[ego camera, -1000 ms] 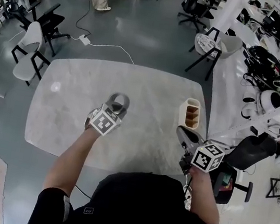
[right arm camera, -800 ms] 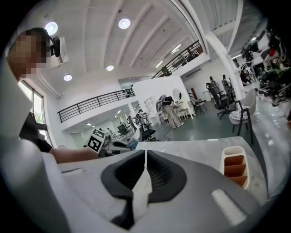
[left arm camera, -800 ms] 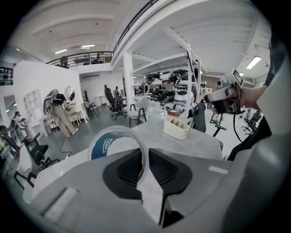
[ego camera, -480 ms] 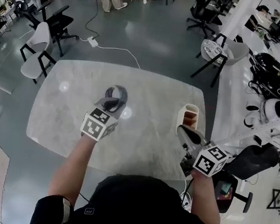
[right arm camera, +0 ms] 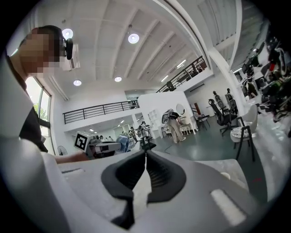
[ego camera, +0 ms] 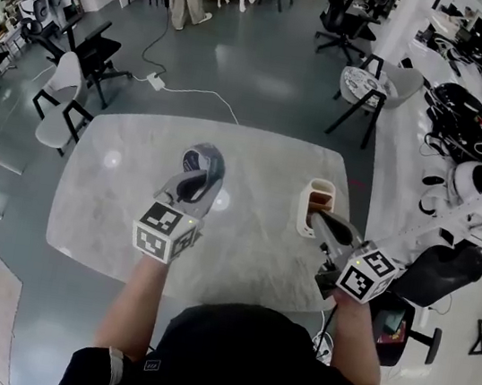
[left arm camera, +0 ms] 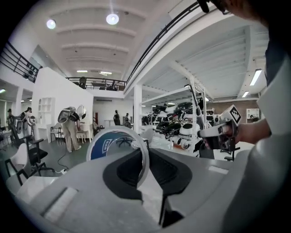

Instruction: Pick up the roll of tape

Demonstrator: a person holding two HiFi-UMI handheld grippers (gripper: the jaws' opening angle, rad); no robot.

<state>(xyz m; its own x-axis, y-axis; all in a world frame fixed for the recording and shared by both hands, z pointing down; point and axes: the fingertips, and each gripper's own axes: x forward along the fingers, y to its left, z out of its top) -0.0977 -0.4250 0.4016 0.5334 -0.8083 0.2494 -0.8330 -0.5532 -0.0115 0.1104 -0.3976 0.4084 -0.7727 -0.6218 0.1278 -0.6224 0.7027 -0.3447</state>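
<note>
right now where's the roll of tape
Head view, left of centre: the roll of tape is clamped in the left tool over the table, with the box to its right.

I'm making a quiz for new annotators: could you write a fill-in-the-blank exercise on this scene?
The roll of tape sits between the jaws of the ____.
On the right gripper, the jaws are ____, with nothing between them.
The white holder stands on the ____.
Missing: left gripper; shut; table.
</note>
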